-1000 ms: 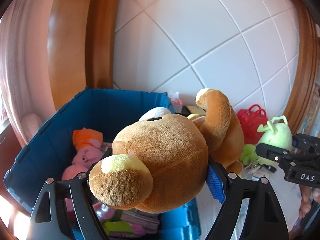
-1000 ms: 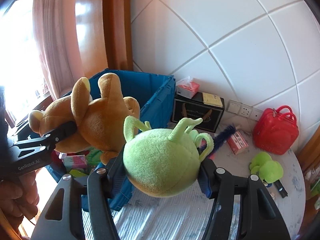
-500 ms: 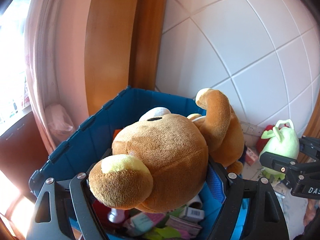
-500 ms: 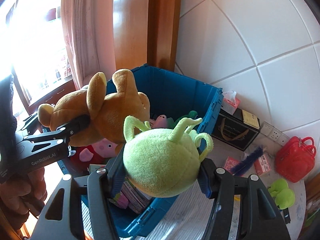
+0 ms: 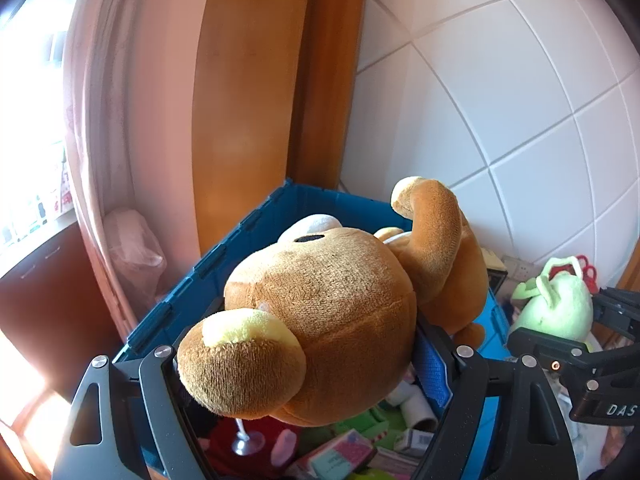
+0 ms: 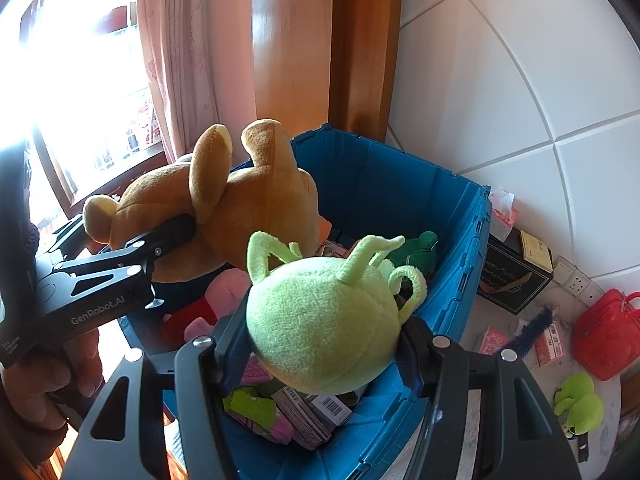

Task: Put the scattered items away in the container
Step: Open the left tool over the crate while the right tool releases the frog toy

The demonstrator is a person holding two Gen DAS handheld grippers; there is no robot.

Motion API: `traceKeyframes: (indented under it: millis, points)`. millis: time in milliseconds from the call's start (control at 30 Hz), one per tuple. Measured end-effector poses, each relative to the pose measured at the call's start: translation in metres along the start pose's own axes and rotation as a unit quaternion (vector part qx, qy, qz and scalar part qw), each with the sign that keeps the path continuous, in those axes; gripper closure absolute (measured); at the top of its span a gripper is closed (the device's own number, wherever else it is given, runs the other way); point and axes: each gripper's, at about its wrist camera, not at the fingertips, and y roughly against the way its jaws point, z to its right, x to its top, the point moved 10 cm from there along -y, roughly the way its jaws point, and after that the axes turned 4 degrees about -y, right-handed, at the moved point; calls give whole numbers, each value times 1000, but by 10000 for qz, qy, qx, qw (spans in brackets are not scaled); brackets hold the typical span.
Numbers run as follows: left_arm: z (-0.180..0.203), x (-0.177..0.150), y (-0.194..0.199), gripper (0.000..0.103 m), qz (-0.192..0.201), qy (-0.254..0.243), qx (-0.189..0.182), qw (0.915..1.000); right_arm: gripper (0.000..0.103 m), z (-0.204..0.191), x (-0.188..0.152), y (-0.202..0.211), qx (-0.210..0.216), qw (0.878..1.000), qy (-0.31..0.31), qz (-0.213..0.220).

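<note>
Right tongs clamp a green plush above the blue crate, brown bear alongside.

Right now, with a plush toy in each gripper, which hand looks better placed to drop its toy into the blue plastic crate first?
Probably left: its brown plush bear hangs well inside the blue plastic crate; the right's green plush toy sits nearer the crate's edge.

On my left gripper, seen from the right wrist camera, white lettering runs along the black body: "GenRobot.AI". From the left wrist camera, my right gripper shows "DAS" in white, cut off at the frame edge. A white box in the blue crate carries a barcode, digits too small to read.
</note>
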Motion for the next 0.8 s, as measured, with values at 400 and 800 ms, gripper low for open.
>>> traceKeyframes:
  millis: [400,800]
  points:
    - [6,4,7,5,206,-53,143,9997,19,7,-4,-4,-108,9999,-63,28]
    - [72,-10,8,5,54,-316,-251,9992,18,68,-40,29,-302,9968,-734,126]
